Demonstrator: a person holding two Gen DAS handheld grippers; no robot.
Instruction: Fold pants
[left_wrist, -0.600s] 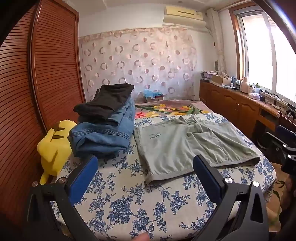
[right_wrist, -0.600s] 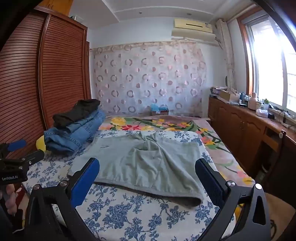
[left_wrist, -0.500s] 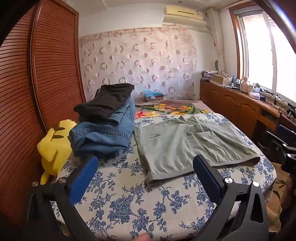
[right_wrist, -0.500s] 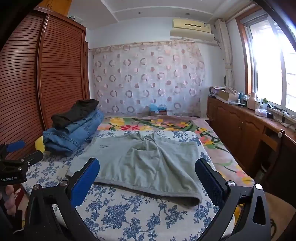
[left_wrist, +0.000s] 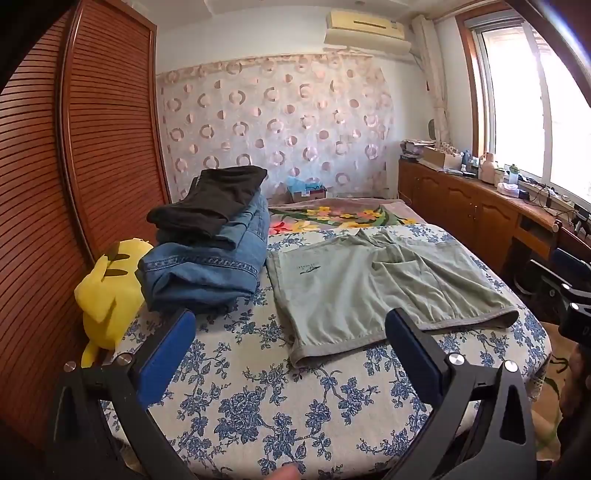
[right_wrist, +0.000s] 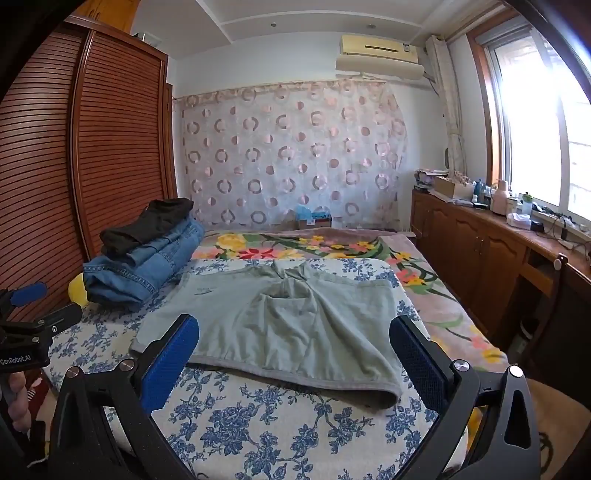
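Pale green shorts lie spread flat on the blue-flowered sheet of the bed, waistband toward me. My left gripper hovers wide open above the near edge of the bed, short of the shorts' left part, nothing between its blue pads. My right gripper is also wide open, held before the shorts' waistband without touching it. The left gripper shows at the left edge of the right wrist view, a hand gripping its handle.
A stack of folded blue jeans topped by a black garment sits at the bed's left. A yellow plush toy lies beside the wooden wardrobe. A wooden cabinet under the window lines the right.
Both views have shifted only slightly; the right wrist view has tilted a little upward. Both grippers stay open and the shorts have not moved.
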